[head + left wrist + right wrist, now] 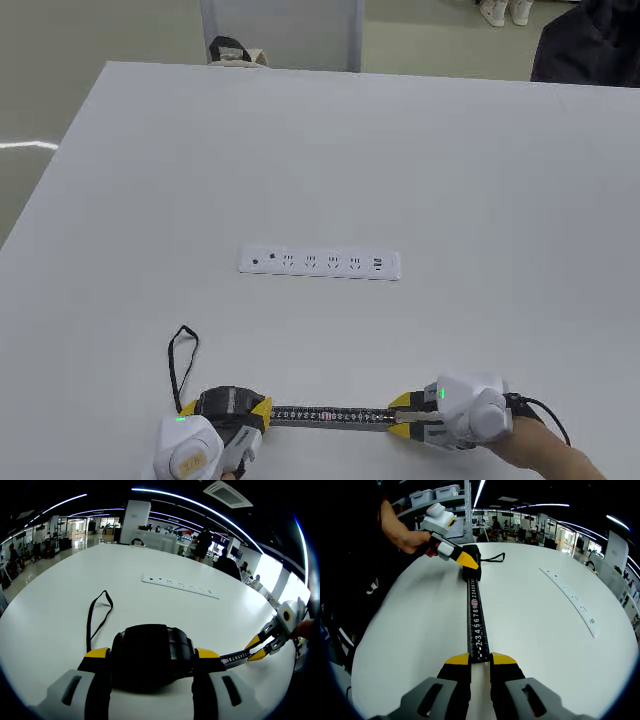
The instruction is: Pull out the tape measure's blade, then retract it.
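Tape measure (232, 403) is lying at the near edge of the table (350, 150), its black case sitting clamped between the jaws of the left gripper (152, 653). Its blade (330, 414) is stretching rightward, with the right gripper (400, 416) pinching its tip. A power strip (320, 263) is lying farther back.
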`<state>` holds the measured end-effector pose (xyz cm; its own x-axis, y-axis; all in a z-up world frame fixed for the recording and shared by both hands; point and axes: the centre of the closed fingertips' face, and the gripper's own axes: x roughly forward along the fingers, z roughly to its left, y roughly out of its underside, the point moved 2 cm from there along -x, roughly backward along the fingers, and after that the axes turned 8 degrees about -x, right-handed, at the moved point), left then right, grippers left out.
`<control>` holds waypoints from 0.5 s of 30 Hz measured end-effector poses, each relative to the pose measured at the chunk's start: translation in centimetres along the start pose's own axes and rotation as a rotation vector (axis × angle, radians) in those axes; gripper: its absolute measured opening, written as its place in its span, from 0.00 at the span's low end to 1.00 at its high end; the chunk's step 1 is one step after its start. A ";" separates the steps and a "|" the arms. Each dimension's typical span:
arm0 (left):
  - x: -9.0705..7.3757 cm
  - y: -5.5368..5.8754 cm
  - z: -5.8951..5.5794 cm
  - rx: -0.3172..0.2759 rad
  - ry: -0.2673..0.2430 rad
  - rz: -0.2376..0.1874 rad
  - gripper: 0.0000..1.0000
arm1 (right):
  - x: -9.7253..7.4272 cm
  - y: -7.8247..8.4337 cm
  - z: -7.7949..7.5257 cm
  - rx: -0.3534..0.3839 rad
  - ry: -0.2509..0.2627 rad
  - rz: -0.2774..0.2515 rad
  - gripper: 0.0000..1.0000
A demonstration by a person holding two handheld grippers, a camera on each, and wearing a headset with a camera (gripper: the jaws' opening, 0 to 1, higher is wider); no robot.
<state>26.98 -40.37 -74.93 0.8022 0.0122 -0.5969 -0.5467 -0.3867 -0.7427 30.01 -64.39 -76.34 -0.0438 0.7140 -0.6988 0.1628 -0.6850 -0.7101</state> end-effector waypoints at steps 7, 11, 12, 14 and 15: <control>0.2 0.2 0.2 -0.001 0.005 0.001 0.62 | 0.5 -0.5 -0.1 0.000 -0.001 -0.001 0.12; 0.4 0.5 0.4 -0.001 0.008 0.003 0.62 | 0.8 -0.7 -0.1 0.002 -0.003 -0.002 0.12; 0.4 0.5 0.4 -0.002 0.010 0.003 0.62 | 0.9 -0.7 -0.1 0.002 -0.003 -0.002 0.12; 0.2 0.3 0.2 -0.002 0.011 0.003 0.62 | 1.0 -1.0 -0.2 0.002 -0.004 -0.003 0.12; 0.2 0.3 0.2 -0.003 0.011 0.003 0.62 | 1.1 -1.1 -0.2 0.001 -0.003 -0.002 0.12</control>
<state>26.94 -40.31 -75.28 0.8033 0.0008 -0.5956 -0.5483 -0.3897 -0.7399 29.98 -62.87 -76.31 -0.0469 0.7152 -0.6974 0.1621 -0.6834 -0.7118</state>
